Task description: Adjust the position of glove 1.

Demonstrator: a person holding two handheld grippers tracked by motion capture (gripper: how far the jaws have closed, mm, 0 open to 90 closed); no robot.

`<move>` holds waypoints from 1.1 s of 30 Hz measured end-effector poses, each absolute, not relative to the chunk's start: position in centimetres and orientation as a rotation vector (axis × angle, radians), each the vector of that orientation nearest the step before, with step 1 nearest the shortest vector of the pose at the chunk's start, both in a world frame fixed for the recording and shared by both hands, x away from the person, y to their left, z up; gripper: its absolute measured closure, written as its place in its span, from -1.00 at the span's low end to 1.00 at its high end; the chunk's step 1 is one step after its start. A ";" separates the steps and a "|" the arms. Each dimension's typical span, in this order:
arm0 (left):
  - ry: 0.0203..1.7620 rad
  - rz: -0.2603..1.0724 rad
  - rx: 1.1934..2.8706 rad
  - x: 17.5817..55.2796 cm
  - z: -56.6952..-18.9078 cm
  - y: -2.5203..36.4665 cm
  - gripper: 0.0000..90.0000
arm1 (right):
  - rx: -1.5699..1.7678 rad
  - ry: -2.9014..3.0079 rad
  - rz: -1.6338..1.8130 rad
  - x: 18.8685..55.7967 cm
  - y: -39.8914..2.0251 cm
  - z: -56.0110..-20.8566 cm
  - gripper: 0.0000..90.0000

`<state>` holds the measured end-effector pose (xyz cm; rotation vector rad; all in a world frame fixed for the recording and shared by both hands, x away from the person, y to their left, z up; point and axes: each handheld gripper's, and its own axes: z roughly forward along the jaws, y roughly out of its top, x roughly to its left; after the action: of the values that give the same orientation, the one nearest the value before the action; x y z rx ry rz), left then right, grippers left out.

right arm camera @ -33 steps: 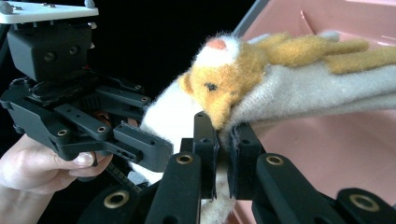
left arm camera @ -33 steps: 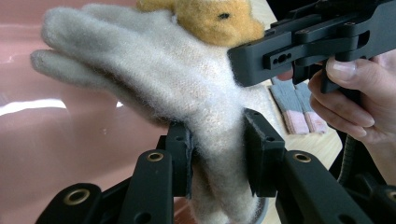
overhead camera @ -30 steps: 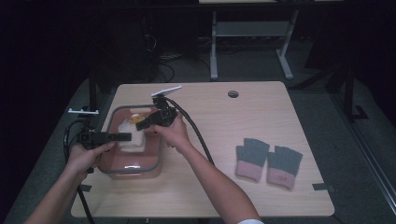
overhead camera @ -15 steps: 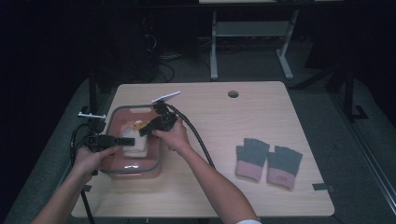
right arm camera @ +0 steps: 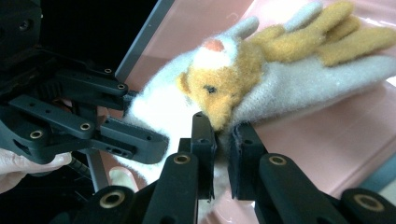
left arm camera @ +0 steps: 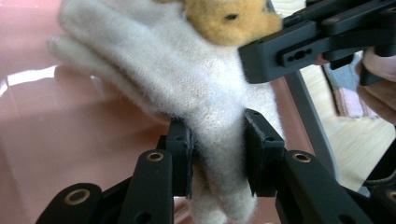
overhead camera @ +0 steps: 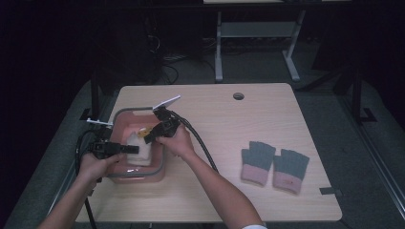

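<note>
A white fuzzy glove [overhead camera: 142,153] with an orange animal face [right arm camera: 219,79] hangs over the pink tub [overhead camera: 138,175], stretched between both grippers. My left gripper [left arm camera: 217,140] is shut on the glove [left arm camera: 187,74] near its finger end. It comes in from the tub's left side [overhead camera: 135,149]. My right gripper [right arm camera: 219,133] pinches the glove's edge [right arm camera: 299,84] just under the animal face. Its jaws have just been opening a little, and the fabric is still between them. In the high view the right gripper [overhead camera: 149,137] reaches in from the tub's far right.
The grey-rimmed tub stands at the left of the wooden table [overhead camera: 224,124]. A pair of grey and pink gloves [overhead camera: 274,164] lies at the right front. A cable hole [overhead camera: 238,96] is near the far edge. Cables trail from both grippers.
My left gripper has sunk slightly toward the tub, taking the glove with it. The right hand has hardly moved.
</note>
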<state>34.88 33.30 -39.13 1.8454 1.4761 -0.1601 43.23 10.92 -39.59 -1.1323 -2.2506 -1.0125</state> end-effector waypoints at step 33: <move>1.575 -0.016 1.925 34.8 -38.1 33.7 0.28 | -1.175 -2.310 -1.023 42.9 8.3 -38.2 0.67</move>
<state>34.77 33.74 -38.14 1.9252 1.5751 -0.0159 42.89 8.33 -38.21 -1.1749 -2.3103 -1.0227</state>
